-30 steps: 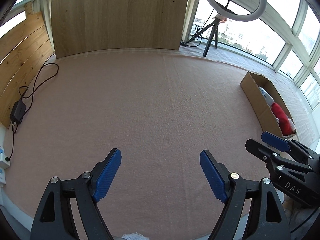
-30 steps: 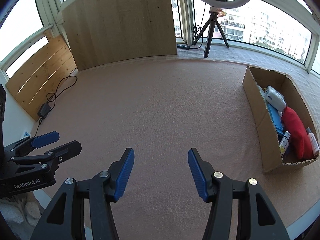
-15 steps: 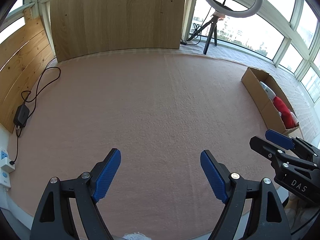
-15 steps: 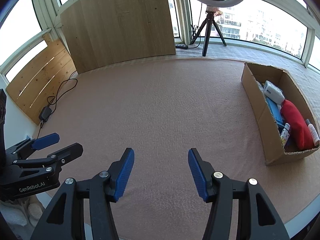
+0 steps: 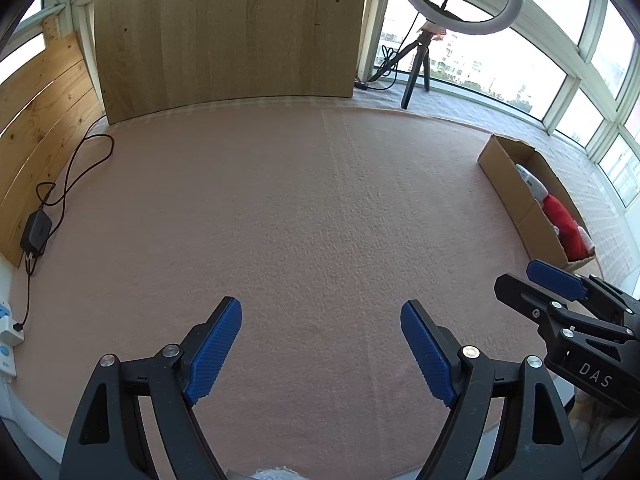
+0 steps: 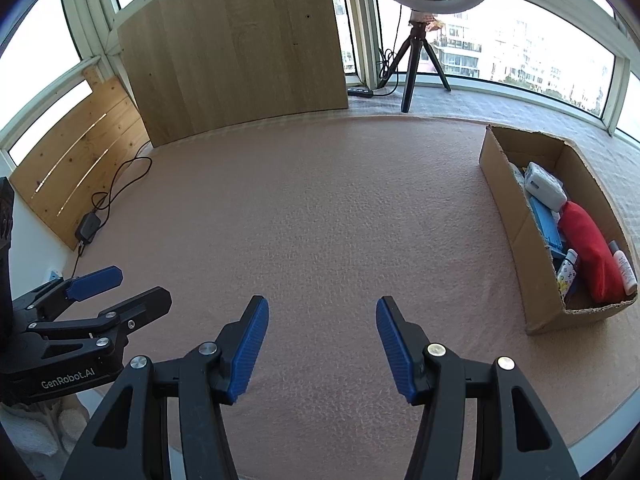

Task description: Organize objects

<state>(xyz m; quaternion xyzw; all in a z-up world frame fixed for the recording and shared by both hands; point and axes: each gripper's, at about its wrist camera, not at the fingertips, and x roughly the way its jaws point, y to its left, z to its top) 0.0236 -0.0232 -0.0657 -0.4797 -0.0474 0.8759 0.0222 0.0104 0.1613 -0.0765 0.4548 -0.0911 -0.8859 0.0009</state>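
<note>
An open cardboard box [image 6: 516, 216] stands at the right of the pink-covered table [image 6: 320, 208], also in the left wrist view as the box [image 5: 516, 192]. Inside lie a red pouch [image 6: 588, 248], a grey-white case [image 6: 544, 190], a blue flat item [image 6: 546, 226] and small bottles [image 6: 622, 268]. My left gripper [image 5: 320, 344] hangs open over the near table edge, nothing between its blue pads. My right gripper [image 6: 322, 344] is open too, empty, left of the box. Each gripper shows in the other's view: the right gripper [image 5: 560, 300], the left gripper [image 6: 100, 292].
A large wooden board [image 6: 236, 48] stands at the table's back. A slatted wood panel [image 6: 76, 168] lines the left side, with a black power adapter [image 6: 87, 226] and cable beside it. A ring light on a tripod [image 6: 420, 60] stands at the back by the windows.
Both grippers have pulled back and risen a little, so the box and table look slightly farther off. Both jaws stay open and empty.
</note>
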